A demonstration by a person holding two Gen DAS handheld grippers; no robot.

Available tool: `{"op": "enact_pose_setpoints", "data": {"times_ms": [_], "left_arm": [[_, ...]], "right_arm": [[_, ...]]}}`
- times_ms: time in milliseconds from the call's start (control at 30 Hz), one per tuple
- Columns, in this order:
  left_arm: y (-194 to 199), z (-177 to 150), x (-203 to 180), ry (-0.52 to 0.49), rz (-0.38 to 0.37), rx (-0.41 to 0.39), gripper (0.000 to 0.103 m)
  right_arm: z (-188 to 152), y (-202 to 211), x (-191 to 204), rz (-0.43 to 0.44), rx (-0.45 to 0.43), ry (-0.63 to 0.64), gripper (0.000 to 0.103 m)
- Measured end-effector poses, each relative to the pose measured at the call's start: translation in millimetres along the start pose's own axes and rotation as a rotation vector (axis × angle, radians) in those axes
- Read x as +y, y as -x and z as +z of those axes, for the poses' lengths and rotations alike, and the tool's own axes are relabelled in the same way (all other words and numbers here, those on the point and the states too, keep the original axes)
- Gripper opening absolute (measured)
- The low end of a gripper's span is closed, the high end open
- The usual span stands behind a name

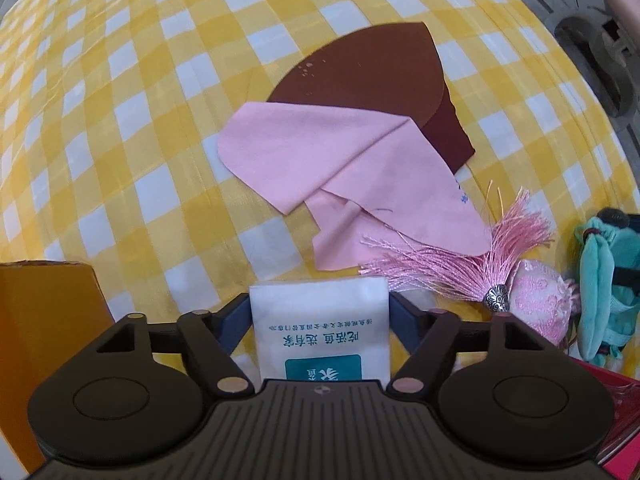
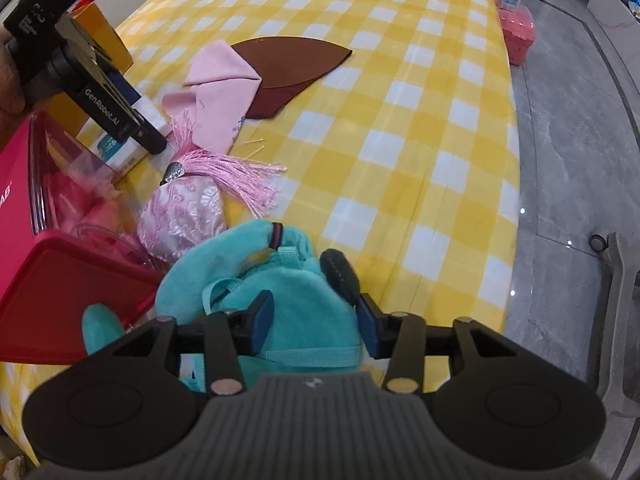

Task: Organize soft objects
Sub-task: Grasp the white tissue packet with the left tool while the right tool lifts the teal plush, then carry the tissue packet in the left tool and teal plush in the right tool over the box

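Both grippers clamped on soft items above the checked surface (image 1: 120, 128).
Left wrist view: the left gripper (image 1: 319, 312) pinches a white packet (image 1: 320, 320), long axis pointing forward toward the pink cloth (image 1: 320, 168). Right wrist view: the right gripper (image 2: 316, 326) squeezes a teal plush pouch (image 2: 280, 300), lying lengthwise away beside the red box (image 2: 60, 280).

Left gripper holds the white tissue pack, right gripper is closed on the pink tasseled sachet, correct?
Not quite. The right gripper is around the teal plush toy, as the right wrist view shows; the pink tasseled sachet lies free on the tablecloth beside it. The left gripper does hold the white tissue pack.
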State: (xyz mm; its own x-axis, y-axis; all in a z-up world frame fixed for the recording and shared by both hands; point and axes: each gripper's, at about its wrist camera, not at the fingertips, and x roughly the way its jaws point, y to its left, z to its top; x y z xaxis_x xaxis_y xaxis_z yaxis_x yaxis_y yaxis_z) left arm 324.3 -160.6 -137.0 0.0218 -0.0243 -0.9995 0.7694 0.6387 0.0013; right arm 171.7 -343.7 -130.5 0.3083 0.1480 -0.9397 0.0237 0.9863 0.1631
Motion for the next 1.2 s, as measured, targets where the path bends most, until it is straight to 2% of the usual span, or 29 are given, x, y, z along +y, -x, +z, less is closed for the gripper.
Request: {"op": "enact_pose_setpoints", "data": {"times_ms": [67, 100, 133, 233, 300, 767, 1033, 1200], "left_arm": [[2, -1, 3, 0.003, 0.01, -0.006, 0.081], [3, -3, 3, 0.003, 0.017, -0.014, 0.08], [3, -5, 3, 0.004, 0.022, -0.019, 0.08], [9, -10, 4, 0.018, 0.03, -0.039, 0.079], [12, -11, 8, 0.022, 0.038, -0.036, 0.078], [107, -11, 25, 0.084, 0.095, -0.197, 0.078], [158, -41, 18, 0.096, 0.141, -0.274, 0.078], [180, -65, 10, 0.101, 0.147, -0.294, 0.078]], "right_arm": [[0, -1, -3, 0.009, 0.005, -0.022, 0.043], [0, -1, -4, 0.01, 0.001, -0.027, 0.034], [0, 0, -4, -0.001, -0.007, -0.017, 0.02], [1, 7, -8, 0.006, -0.026, -0.025, 0.014], [2, 11, -9, 0.008, -0.038, -0.03, 0.013], [19, 61, -3, -0.012, -0.19, -0.053, 0.009], [25, 107, 12, -0.036, -0.308, -0.042, 0.009], [27, 140, 24, -0.076, -0.385, -0.029, 0.009]]}}
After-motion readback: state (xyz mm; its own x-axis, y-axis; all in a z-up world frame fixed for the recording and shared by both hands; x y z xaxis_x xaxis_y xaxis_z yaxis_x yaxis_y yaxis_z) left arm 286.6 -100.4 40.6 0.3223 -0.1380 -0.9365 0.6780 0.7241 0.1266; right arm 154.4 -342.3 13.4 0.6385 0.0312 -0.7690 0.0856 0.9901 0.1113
